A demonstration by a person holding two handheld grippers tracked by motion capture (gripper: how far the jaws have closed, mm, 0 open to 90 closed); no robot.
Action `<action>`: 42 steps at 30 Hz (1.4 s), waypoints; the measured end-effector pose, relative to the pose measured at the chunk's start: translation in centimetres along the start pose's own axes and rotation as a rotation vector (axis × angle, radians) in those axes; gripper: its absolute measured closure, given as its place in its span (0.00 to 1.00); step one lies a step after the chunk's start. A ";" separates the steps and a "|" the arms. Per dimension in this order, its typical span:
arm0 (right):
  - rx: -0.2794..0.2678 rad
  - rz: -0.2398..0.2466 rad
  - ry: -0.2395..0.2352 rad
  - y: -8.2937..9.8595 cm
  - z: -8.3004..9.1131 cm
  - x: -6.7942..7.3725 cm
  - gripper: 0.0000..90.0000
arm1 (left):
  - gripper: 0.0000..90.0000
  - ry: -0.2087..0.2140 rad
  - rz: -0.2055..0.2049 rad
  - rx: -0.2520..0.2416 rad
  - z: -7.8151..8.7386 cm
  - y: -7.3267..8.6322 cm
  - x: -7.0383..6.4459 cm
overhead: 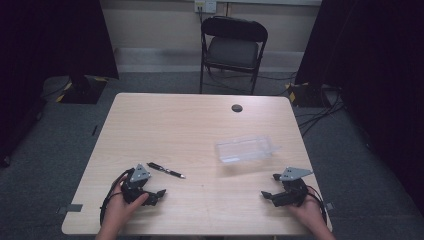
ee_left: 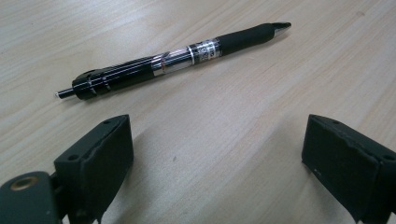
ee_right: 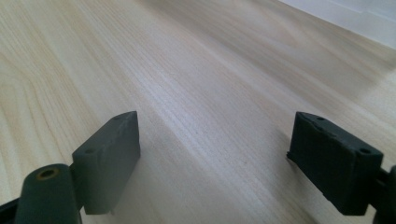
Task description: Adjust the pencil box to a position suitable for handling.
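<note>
Wood table [overhead: 165, 125]: 1 pen [ee_left: 173, 58], 1 clear box [overhead: 244, 148]; L gripper [ee_left: 217, 154], R gripper [ee_right: 215, 158] both wide open, empty.

Your left gripper [overhead: 161, 192]: black jaws, grey top plate. Your right gripper [overhead: 264, 194]: same black and grey. Pen [ee_left: 173, 58] near your left gripper: black, silver band mid-barrel. Table [overhead: 165, 130]: pale wood grain. Box [overhead: 243, 148] right of pen: clear. Far chair [overhead: 233, 48]: black.

Folding chair [overhead: 234, 47] behind table [overhead: 200, 120]

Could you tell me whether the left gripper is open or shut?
Open: the left gripper has its jaws spread wide over bare table, with the pen lying just beyond them, untouched.
</note>
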State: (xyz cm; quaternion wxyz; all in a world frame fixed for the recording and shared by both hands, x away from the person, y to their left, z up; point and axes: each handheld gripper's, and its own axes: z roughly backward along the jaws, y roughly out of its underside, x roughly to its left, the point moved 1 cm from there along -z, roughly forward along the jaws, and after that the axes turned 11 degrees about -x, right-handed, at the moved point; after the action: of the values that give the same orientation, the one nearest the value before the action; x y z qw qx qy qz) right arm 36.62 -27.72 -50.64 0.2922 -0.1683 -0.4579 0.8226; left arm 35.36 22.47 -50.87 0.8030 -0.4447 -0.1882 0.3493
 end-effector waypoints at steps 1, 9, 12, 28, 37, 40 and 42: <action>0.000 -0.001 0.000 0.0 0.0 0.0 0.17 | 0.10 0.000 0.000 -0.001 0.0 0.0 0.0; 0.020 -0.012 0.010 -0.2 0.1 0.1 0.21 | 0.10 0.000 0.000 -0.001 0.0 0.0 0.0; 0.023 -0.013 0.009 -0.3 0.1 0.1 0.21 | 0.10 0.000 0.000 -0.001 0.0 0.0 0.0; 0.012 -0.022 -0.036 -2.3 -0.2 0.4 0.26 | 0.10 0.000 0.000 -0.001 0.0 0.0 0.0; -0.003 -0.029 -0.042 -3.9 -0.1 0.1 0.26 | 0.10 0.000 0.000 0.000 0.0 0.0 0.0; -0.003 -0.018 -0.045 -4.3 -0.1 0.2 0.27 | 0.10 0.000 0.000 0.000 0.0 0.0 0.0; -0.001 -0.010 -0.050 -4.7 -0.1 0.3 0.27 | 0.10 0.000 0.000 0.000 0.0 0.0 0.0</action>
State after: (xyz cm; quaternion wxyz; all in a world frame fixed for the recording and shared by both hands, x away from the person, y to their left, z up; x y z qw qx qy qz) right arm 38.01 -25.53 -46.71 0.2846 -0.1454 -0.4663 0.8249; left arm 35.35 22.48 -50.88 0.8030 -0.4448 -0.1881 0.3491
